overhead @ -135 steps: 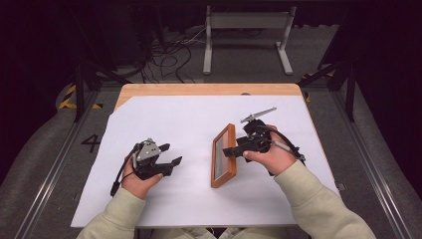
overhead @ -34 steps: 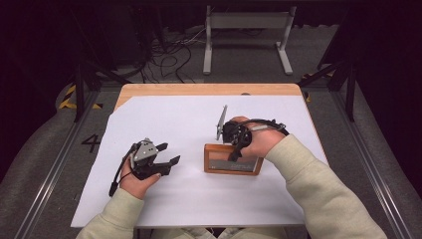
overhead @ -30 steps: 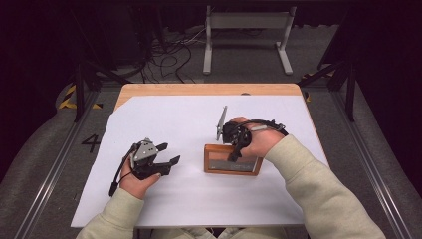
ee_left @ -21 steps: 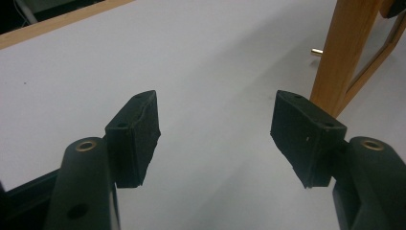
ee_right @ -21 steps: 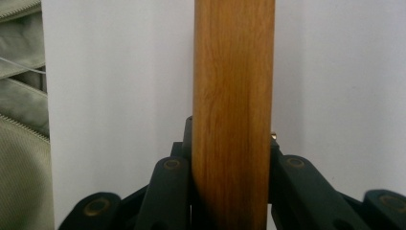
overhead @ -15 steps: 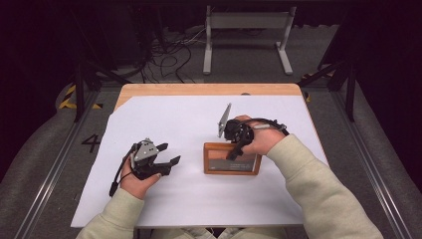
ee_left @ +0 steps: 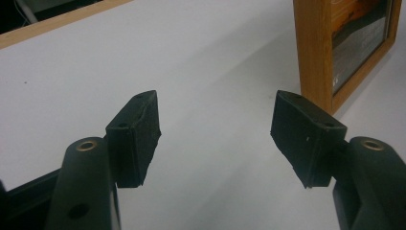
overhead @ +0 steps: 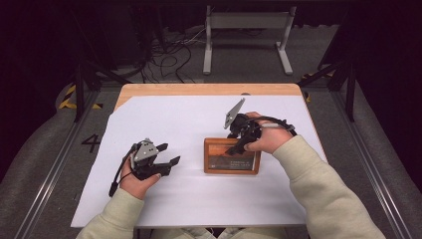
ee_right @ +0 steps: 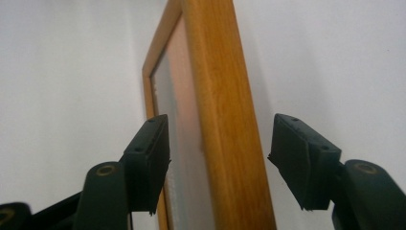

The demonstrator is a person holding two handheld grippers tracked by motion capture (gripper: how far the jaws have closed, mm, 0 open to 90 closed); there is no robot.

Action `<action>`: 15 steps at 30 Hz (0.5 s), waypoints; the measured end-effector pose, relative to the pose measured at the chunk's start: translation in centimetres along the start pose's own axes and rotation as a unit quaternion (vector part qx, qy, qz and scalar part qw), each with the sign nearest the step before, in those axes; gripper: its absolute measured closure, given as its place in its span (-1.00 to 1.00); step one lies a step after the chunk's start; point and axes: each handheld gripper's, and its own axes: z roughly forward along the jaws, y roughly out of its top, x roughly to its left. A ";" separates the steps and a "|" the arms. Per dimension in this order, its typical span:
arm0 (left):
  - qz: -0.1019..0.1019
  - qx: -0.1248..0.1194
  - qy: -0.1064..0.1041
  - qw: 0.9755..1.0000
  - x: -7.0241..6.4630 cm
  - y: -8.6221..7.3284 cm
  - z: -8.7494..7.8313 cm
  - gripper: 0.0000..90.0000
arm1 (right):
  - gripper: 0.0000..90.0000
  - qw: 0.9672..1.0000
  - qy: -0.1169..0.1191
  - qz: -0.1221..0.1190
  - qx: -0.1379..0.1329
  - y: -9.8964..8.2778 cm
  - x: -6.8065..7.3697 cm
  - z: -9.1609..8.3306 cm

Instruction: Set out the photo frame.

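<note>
A wooden picture frame (overhead: 231, 158) stands on its long edge in the middle of the white-covered table (overhead: 164, 119), face toward the person. My right gripper (overhead: 235, 148) comes down over its top rail (ee_right: 225, 120). Its jaws have just been opening and now straddle the rail, with a gap on each side and the pads (ee_right: 152, 158) off the wood. My left gripper (overhead: 168, 154) rests on the table to the left of the frame, open and with nothing between its fingers (ee_left: 136, 134). The frame's near end (ee_left: 316, 48) shows at the upper right in the left gripper view.
The white sheet leaves a strip of the wooden tabletop (overhead: 209, 89) bare at the far edge. Beyond the table a grey metal stand (overhead: 246, 30) and loose cables (overhead: 169, 55) lie on the floor. Rails run along both sides of the table.
The right gripper's jaws have spread apart and let go of the frame's top rail. The frame stays standing in the same spot. The left gripper has not moved.
</note>
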 end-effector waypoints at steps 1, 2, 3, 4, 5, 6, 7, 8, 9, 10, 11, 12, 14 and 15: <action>0.000 0.001 0.000 1.000 0.0 0.0 0.0 -0.23 | -0.24 1.000 -0.004 0.004 -0.009 -0.2 0.1 -0.2; 0.001 0.000 0.000 1.000 0.0 0.0 -0.1 -0.23 | -0.29 1.000 -0.013 0.006 -0.024 -0.5 0.2 -0.6; -0.001 0.000 0.000 1.000 0.0 0.0 -0.1 -0.24 | -0.32 0.999 -0.020 0.007 -0.033 -0.8 0.4 -0.9; -0.001 0.000 0.000 1.000 0.0 0.0 -0.2 -0.24 | -0.40 0.998 -0.029 0.014 -0.053 -1.5 0.6 -1.4; -0.002 0.003 -0.001 1.000 0.0 -0.1 -0.3 -0.24 | -0.44 0.997 -0.035 0.020 -0.060 -1.9 0.7 -1.7; -0.002 0.003 -0.001 1.000 0.0 -0.1 -0.3 -0.25 | -0.44 0.997 -0.035 0.020 -0.060 -1.9 0.7 -1.7; -0.001 0.002 0.000 1.000 0.0 -0.1 -0.4 -0.25 | -0.45 0.996 -0.041 0.026 -0.069 -2.3 0.8 -2.1; -0.001 0.001 0.000 1.000 0.0 0.0 -0.4 -0.25 | -0.45 0.995 -0.044 0.030 -0.079 -2.7 0.8 -2.5; -0.003 0.001 0.000 1.000 -0.1 0.0 -0.5 -0.25 | -0.45 0.994 -0.048 0.036 -0.086 -3.2 0.9 -2.8; -0.003 0.000 -0.002 1.000 -0.1 0.1 -0.5 -0.26 | -0.46 0.993 -0.051 0.041 -0.095 -3.6 1.0 -3.2; -0.003 0.000 -0.002 1.000 -0.2 0.1 -0.5 -0.27 | -0.46 0.991 -0.059 0.048 -0.110 -4.4 1.1 -3.9; -0.003 0.000 -0.005 1.000 -0.3 0.2 -0.4 -0.28 | -0.46 0.990 -0.060 0.051 -0.116 -4.8 1.2 -4.3; 0.000 -0.001 -0.010 1.000 -0.4 0.2 -0.3 -0.30 | -0.48 0.988 -0.070 0.056 -0.127 -5.6 1.3 -5.0; 0.000 -0.001 -0.010 1.000 -0.4 0.2 -0.3 -0.32 | -0.48 0.988 -0.070 0.056 -0.127 -5.6 1.3 -5.0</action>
